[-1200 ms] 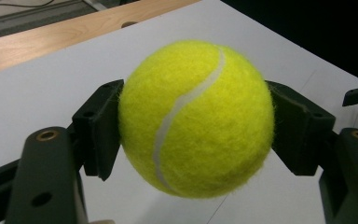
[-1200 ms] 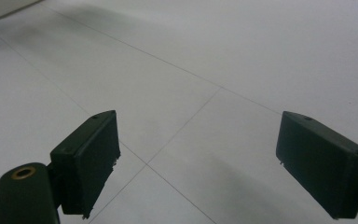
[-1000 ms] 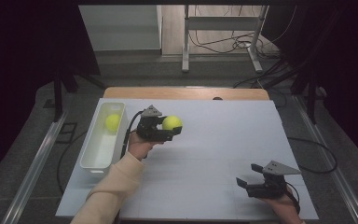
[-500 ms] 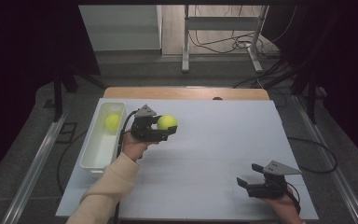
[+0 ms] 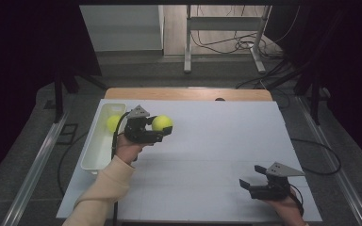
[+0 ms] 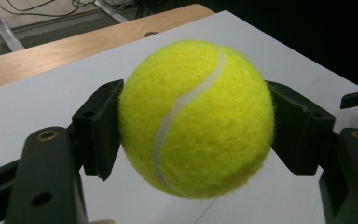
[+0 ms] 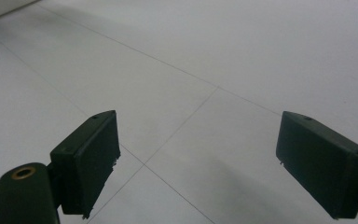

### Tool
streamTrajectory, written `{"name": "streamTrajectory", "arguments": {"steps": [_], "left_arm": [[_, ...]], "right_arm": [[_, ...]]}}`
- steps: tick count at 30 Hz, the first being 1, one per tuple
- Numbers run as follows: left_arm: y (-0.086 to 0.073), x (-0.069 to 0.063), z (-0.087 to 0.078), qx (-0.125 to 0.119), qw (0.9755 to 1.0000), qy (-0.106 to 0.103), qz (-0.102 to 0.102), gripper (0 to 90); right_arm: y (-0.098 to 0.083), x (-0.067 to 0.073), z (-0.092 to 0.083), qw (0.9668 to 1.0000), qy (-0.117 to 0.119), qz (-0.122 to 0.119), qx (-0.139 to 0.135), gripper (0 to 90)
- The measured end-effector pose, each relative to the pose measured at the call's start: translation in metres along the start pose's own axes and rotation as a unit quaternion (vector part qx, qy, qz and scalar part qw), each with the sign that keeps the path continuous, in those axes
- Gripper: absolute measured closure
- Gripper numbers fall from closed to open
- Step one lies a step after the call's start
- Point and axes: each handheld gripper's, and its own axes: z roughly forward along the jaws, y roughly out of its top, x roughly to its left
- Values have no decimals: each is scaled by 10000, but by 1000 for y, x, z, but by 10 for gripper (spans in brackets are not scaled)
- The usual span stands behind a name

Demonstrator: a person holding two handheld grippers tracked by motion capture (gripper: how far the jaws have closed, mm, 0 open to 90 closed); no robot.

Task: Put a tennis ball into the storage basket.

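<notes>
- The left gripper (image 5: 156,128) pinches a yellow tennis ball (image 5: 162,123), one black jaw pressed against each side of it.
- In the left gripper view the tennis ball (image 6: 196,116) sits squarely between the two jaws, its white seam curving from the top down toward the lower left.
- The ball hangs clear of the white table (image 5: 217,141), with open surface visible beneath it.
- In the high view the ball is over the left part of the table, just to the right of a white tray (image 5: 96,141).
- The tray lies along the table's left edge, its long side running away from the person.
- A second tennis ball (image 5: 113,123) lies inside the tray, near its far end, partly hidden behind the left gripper.
- The hand (image 5: 128,149) under the left gripper comes out of a cream sleeve (image 5: 101,193) that rises from the bottom edge.
- The right gripper (image 5: 249,184) rests low at the near right corner of the table, well apart from the ball and the tray.
- Its jaws stand spread wide with nothing between them; the right gripper view shows bare table surface (image 7: 214,60) in the gap.
- A strip of wooden tabletop (image 5: 184,93) shows along the far edge of the white surface.
</notes>
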Motion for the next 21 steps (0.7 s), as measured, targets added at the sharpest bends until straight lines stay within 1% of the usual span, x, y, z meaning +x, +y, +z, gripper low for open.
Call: {"name": "streamTrajectory", "arguments": {"steps": [6,8,16,21], "left_arm": [[-1,0,-4,16,10000,85,28,272],[-2,1,-6,13,10000,82,28,272],[-9,8,-14,-51,9999,75,-77,272],[-12,10,-16,-66,9999,77,-114,272]], "right_arm": [[0,1,0,10000,9,-7,6,135],[0,1,0,10000,9,-28,14,135],[-1,0,1,10000,-5,-18,29,135],[-1,0,1,10000,-1,-22,42,135]]}}
